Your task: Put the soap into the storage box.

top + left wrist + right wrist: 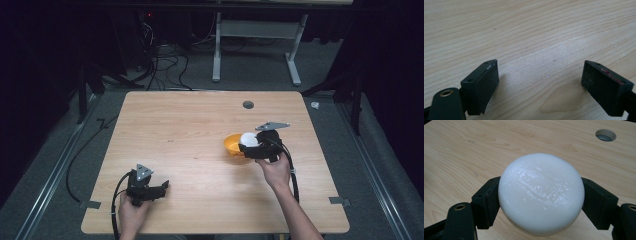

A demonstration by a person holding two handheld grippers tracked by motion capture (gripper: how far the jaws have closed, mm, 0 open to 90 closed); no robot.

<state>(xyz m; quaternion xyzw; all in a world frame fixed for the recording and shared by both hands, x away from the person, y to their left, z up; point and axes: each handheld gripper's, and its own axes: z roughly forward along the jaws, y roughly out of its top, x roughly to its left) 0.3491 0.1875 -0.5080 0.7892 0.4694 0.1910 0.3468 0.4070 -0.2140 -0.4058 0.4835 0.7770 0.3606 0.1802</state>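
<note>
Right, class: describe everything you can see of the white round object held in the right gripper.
The white round object is a smooth, glossy puck with rounded edges and faint raised lettering on its face, too blurred to read; it looks like soap or wax. The right gripper clamps it, one black jaw on each side. In the high view it is at the orange bowl on the table's right half; whether it touches the bowl is unclear.

Left gripper [161, 189] rests low with jaws spread wide; right gripper [248, 146], seemingly raised, has jaws clamped.
</note>
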